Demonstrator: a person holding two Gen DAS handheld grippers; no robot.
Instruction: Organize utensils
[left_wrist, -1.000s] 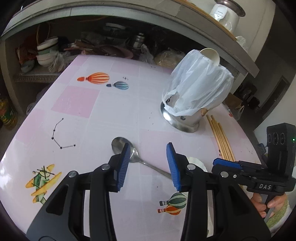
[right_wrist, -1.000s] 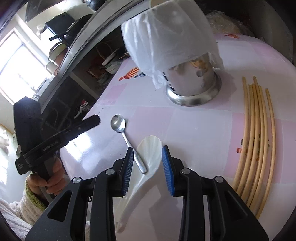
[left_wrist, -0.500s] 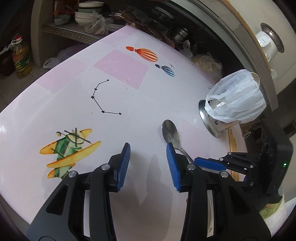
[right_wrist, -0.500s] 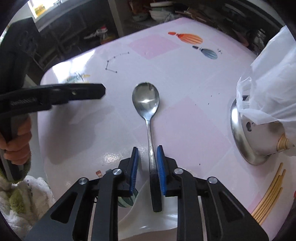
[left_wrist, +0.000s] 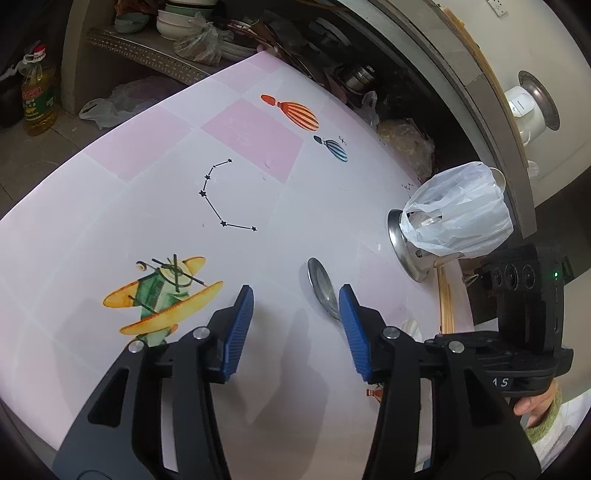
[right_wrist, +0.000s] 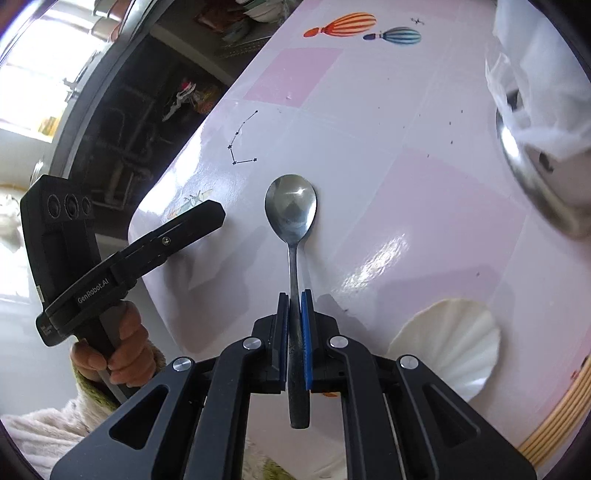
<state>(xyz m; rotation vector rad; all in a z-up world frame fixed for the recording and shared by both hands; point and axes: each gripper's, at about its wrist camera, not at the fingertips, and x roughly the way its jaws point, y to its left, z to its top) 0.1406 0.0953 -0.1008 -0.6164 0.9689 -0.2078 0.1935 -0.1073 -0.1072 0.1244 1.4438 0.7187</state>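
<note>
The right gripper (right_wrist: 294, 301) has its 2 blue ribbed jaws pinched narrow on the slim handle of a stainless steel spoon (right_wrist: 290, 210), whose polished oval bowl lies on the glossy desk (right_wrist: 406, 206) just ahead. The hold sits well back on the handle, so the heavy bowl could swing down or the smooth metal could slip between the pads when lifted. Beside the jaws lies a white ribbed, shell-shaped plastic spoon (right_wrist: 448, 332), close enough to be knocked. At the desk's right edge a bundle of pale wooden chopsticks (right_wrist: 557, 413) rests loose and could roll if brushed. The left gripper (left_wrist: 295, 304) hovers over the printed desk with jaws opening, nothing between them, its right jaw just short of the spoon's bowl; a careless dip could bump it. Farther off stands a shiny steel utensil holder (left_wrist: 406, 243), flared at the base and capped by a crinkled translucent plastic bag (left_wrist: 461, 210). That bag may block or snag anything dropped in.
</note>
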